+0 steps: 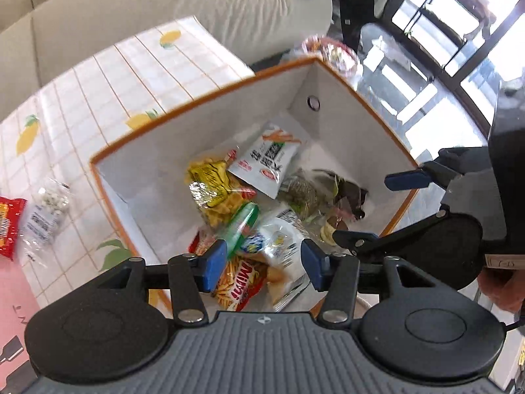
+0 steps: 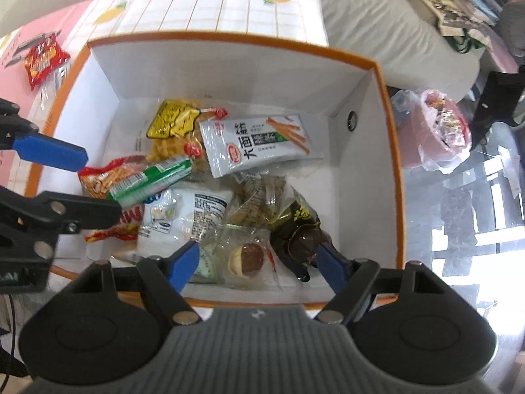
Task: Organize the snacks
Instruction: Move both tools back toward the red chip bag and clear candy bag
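The snacks lie in an open storage box (image 2: 390, 151) with white inner walls, an orange rim and a round metal grommet in one wall. Contents, as seen from the right wrist view:

- a white sachet (image 2: 259, 144) printed with large Chinese characters, breadstick artwork and a red oval logo, lying flat near the far wall;
- a yellow noodle-snack packet (image 2: 172, 121) beside it, touching its left edge;
- a green-and-white wrapped roll (image 2: 151, 180) lying across a red-and-orange stick-snack bag (image 2: 98, 180); in the left wrist view that bag reads "Mimi";
- a white pouch (image 2: 183, 216) with a blue round logo and fine print too small to read;
- clear-wrapped sweets and a dark brown wrapped piece (image 2: 302, 239) at the near wall.

The box stands on a white grid-pattern tablecloth (image 1: 98, 98) with lemon prints. Outside the box, on the cloth, lie a red snack packet (image 1: 8, 223) and a clear bag of small white pieces (image 1: 49, 210). A beige sofa (image 1: 131, 10) stands behind; a pink plastic bag (image 2: 436, 128) sits beside the box, over a glossy floor.

The left gripper (image 1: 262, 261) stands spread above the red stick-snack bag and white pouch, pinching nothing. The right gripper (image 2: 259, 264) stands spread wide above the clear-wrapped sweets, pads clear of them.
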`<state>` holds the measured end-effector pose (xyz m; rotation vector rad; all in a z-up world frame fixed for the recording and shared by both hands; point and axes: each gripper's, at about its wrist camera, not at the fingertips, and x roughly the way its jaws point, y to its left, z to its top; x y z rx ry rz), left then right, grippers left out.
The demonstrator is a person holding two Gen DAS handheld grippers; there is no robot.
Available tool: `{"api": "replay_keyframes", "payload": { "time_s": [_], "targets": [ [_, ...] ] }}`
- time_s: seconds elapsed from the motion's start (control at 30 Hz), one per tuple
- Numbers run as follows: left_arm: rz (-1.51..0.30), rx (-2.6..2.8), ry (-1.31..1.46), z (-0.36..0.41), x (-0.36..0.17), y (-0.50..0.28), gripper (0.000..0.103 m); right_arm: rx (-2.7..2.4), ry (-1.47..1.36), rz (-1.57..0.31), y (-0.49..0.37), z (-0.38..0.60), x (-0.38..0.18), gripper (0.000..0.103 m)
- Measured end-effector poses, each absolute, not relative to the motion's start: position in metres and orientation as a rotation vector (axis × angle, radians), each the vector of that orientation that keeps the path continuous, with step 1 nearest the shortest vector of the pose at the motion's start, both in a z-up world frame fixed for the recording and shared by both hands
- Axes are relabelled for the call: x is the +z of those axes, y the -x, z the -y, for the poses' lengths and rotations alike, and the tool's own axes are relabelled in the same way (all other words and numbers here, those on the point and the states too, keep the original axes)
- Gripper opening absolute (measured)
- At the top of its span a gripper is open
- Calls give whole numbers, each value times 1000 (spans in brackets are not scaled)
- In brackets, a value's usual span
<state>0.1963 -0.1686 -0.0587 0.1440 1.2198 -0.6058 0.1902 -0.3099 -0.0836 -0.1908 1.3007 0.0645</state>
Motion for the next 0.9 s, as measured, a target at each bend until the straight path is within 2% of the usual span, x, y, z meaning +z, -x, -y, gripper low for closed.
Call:
{"api": "replay_keyframes", "payload": {
  "time_s": [0.03, 0.43, 0.6, 0.9],
  "targets": [
    [-1207, -604, -140, 165, -55, -194, 61, 54, 182, -1285, -187, 309, -80, 82],
    [-996, -507, -88, 102, -12, -163, 61, -59, 83, -974, -150, 270, -33, 85],
    [-944, -431, -43, 62, -9, -155, 61, -17, 1, -856, -137, 236, -28, 85],
    [-859, -260, 20, -11, -21, -136, 61, 44, 23, -709, -119, 163, -34, 85]
  ]
}}
